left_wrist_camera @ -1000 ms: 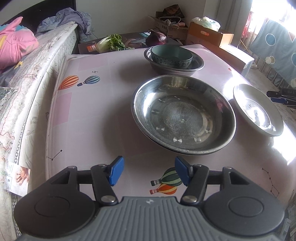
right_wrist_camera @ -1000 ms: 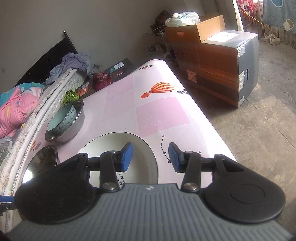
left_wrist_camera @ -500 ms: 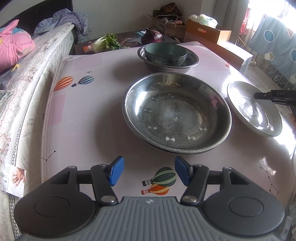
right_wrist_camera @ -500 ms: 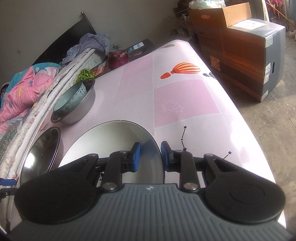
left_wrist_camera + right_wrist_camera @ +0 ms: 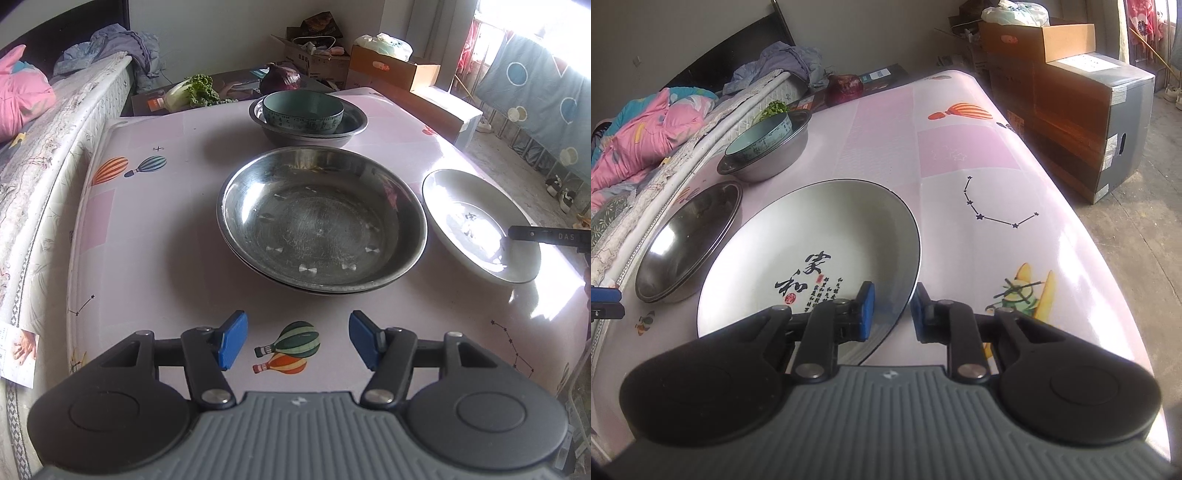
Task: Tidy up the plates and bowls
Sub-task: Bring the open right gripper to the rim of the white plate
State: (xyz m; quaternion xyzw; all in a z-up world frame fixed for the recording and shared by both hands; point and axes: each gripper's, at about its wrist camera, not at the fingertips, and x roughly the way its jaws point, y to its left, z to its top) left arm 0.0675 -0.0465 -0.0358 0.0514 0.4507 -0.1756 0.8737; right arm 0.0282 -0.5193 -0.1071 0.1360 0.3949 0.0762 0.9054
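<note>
A white plate (image 5: 812, 236) with black characters lies on the pink table (image 5: 960, 155). My right gripper (image 5: 892, 310) is shut on its near right rim, one pad inside and one outside. In the left wrist view the plate (image 5: 476, 225) sits at the right with a black finger (image 5: 532, 234) reaching over it. Left of it lies a wide steel basin (image 5: 321, 221) nested on another. Behind that, a teal bowl (image 5: 303, 110) sits inside a steel bowl (image 5: 351, 127). My left gripper (image 5: 295, 343) hangs open over the table's front, nothing between its pads.
A bed with pink bedding (image 5: 639, 136) runs along the table's left side. Cardboard boxes (image 5: 1071, 85) stand on the floor to the right. A red cabbage (image 5: 280, 79) and leafy greens (image 5: 195, 90) lie on a low surface behind the table.
My right gripper slid in over the white plate's rim and its jaws narrowed onto it. The left gripper stayed about where it was, still open.
</note>
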